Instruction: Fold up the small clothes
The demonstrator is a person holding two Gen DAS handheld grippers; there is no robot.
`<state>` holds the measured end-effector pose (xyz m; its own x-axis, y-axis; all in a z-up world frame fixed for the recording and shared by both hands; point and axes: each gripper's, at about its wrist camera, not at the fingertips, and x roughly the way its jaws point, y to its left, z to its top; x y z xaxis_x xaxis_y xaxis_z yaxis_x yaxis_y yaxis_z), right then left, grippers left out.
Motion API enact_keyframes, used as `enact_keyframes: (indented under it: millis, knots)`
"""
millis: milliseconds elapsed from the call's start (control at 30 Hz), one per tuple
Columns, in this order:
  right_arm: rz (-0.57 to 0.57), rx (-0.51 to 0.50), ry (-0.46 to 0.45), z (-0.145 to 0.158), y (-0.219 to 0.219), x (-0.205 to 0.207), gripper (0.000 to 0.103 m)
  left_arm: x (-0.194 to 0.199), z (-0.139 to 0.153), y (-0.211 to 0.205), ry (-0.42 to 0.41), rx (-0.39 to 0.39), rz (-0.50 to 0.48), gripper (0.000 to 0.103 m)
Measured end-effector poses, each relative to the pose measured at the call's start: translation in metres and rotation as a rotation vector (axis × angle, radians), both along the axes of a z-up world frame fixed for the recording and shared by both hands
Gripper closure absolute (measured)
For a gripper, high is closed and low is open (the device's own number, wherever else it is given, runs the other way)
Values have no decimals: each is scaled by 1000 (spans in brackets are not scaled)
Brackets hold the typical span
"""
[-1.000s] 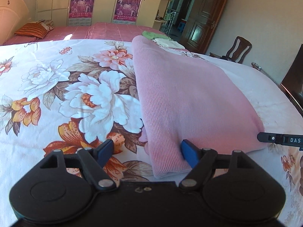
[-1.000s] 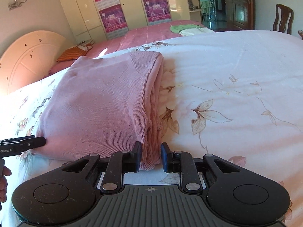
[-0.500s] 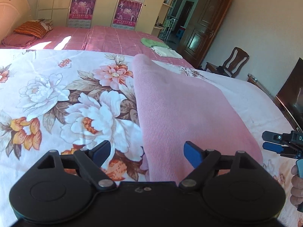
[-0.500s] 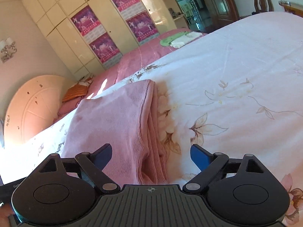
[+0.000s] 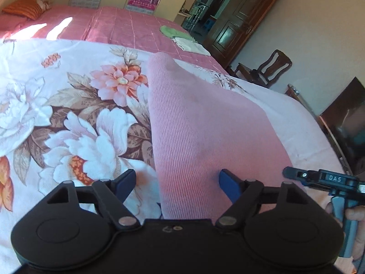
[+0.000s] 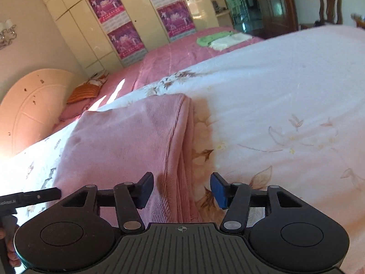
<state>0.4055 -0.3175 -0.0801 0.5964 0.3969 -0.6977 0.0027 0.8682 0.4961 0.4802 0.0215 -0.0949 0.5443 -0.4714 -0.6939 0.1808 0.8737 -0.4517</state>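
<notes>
A folded pink knit garment (image 5: 200, 127) lies flat on the floral bedsheet (image 5: 68, 118); it also shows in the right wrist view (image 6: 127, 146). My left gripper (image 5: 178, 183) is open, its jaws straddling the garment's near left edge, holding nothing. My right gripper (image 6: 181, 190) is open over the garment's near right corner, where the stacked layers show, holding nothing. The right gripper's tip shows at the far right of the left wrist view (image 5: 319, 178). The left gripper's tip shows at the left edge of the right wrist view (image 6: 32, 197).
A pink quilted bed (image 5: 127, 27) lies behind, with folded green and white cloths (image 5: 182, 40) and an orange striped pillow (image 5: 22, 11). A wardrobe with posters (image 6: 127, 22) stands at the back. A wooden chair (image 5: 269, 68) and dark door are to the right.
A second ago my right gripper was shut on the garment's corner; it opened and let go. Both grippers rose above the garment; the right one's jaws have since narrowed somewhat but stay open.
</notes>
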Motion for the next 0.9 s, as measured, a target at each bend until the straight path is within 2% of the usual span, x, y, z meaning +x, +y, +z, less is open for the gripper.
enact_keyframes:
  millis: [133, 300, 467, 500, 567, 633, 700, 733, 833, 900]
  knots:
    - [78, 103, 22, -9, -21, 11, 49, 7, -10, 11, 47, -93, -46, 27]
    - [159, 168, 41, -14, -23, 26, 48, 20, -15, 8, 63, -111, -90, 27]
    - [180, 142, 32, -14, 3, 44, 49, 39, -19, 0, 72, -146, -95, 31]
    - [195, 124, 28, -12, 10, 46, 49, 41, -19, -1, 67, -135, -85, 38]
    - [232, 53, 17, -8, 29, 48, 49, 42, -20, -4, 61, -129, -68, 42]
    - [249, -71, -14, -3, 45, 43, 61, 41, -19, -7, 47, -107, -65, 48]
    - [244, -133, -47, 1, 54, 36, 73, 37, -14, -11, 26, -87, -76, 61]
    - [238, -170, -69, 4, 58, 31, 80, 36, -11, -13, 11, -62, -83, 62]
    - [243, -285, -121, 9, 76, 21, 81, 28, 1, -31, -39, 55, -108, 62]
    - [228, -274, -109, 6, 74, 22, 81, 27, 3, -32, -32, 60, -113, 58]
